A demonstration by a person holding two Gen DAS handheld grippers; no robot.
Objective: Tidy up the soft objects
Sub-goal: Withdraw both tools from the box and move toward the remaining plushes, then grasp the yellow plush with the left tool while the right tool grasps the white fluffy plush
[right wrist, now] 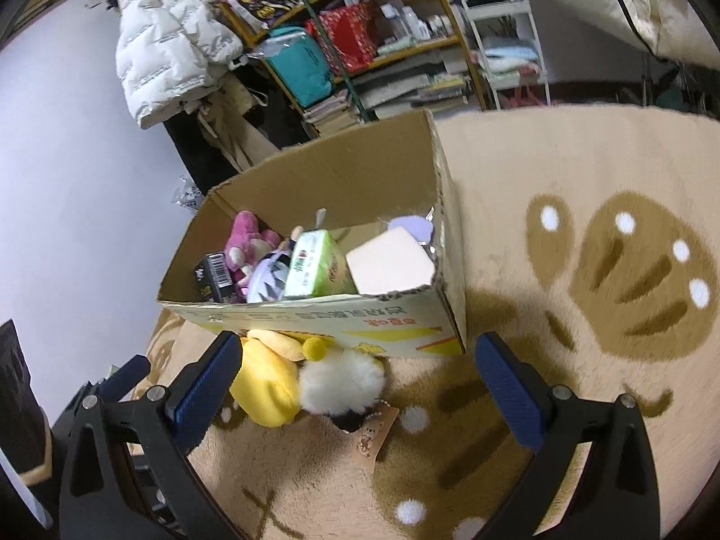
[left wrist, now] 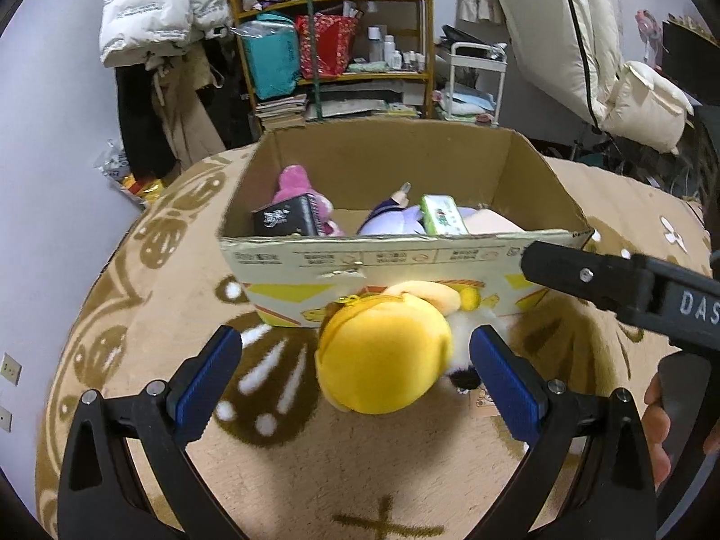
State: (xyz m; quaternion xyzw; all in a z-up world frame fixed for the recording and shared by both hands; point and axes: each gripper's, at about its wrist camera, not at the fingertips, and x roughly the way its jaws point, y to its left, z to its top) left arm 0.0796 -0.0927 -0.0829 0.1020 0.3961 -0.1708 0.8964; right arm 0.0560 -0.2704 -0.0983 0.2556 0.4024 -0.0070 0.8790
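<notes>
A yellow and white plush toy [left wrist: 384, 366] [right wrist: 315, 378] lies on the beige rug just in front of an open cardboard box [left wrist: 342, 258] [right wrist: 315, 315]. My left gripper [left wrist: 355, 360] is open, its blue pads on either side of the toy's yellow part, not touching it. My right gripper [right wrist: 355, 364] is open too, the toy near its left pad. Inside the box are a pink plush [left wrist: 294, 186] [right wrist: 247, 240], a purple plush [left wrist: 391, 222] [right wrist: 265, 279], a black pack [left wrist: 285, 218], a green tissue pack [left wrist: 443, 216] [right wrist: 315, 265] and a pale block [right wrist: 389, 265].
The right gripper's black body [left wrist: 630, 292] and a hand [left wrist: 657, 427] reach in at the right of the left wrist view. A paper tag [right wrist: 373, 438] lies by the toy. Behind the rug stand a cluttered shelf [left wrist: 333, 31], hanging coats [left wrist: 157, 4] and a white trolley [left wrist: 477, 81].
</notes>
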